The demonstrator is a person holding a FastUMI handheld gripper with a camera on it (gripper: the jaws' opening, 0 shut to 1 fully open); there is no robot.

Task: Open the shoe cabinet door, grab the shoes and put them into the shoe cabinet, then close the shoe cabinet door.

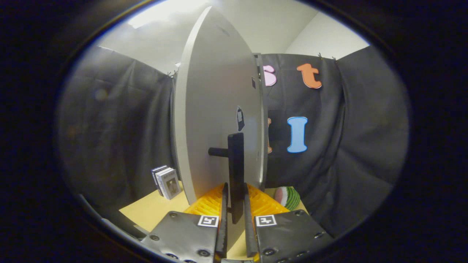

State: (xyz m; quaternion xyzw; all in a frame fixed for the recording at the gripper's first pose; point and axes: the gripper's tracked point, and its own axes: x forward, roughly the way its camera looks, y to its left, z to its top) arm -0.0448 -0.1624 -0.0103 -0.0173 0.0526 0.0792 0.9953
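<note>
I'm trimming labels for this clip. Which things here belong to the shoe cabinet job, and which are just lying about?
Job:
- cabinet door, swung edge-on
- its black handle, standing between the gripper fingers, which sit close at each side of it

Lying about:
- yellow rack under the door
- small box beside the door
- watermelon-patterned item

Staged recording booth: black cloth wall (pixel 358 146), yellow tabletop (pixel 153 212).

Pretty dim in the booth overall. Light came from up top, blowing out the ceiling (pixel 172 14) and washing the cabinet door (pixel 219 109) a soft grey. The black cloth (pixel 117 128) swallowed detail, smeary on the left. Heavy fisheye bend curved the door's edges; the dark handle (pixel 236 171) stayed reasonably sharp.
</note>
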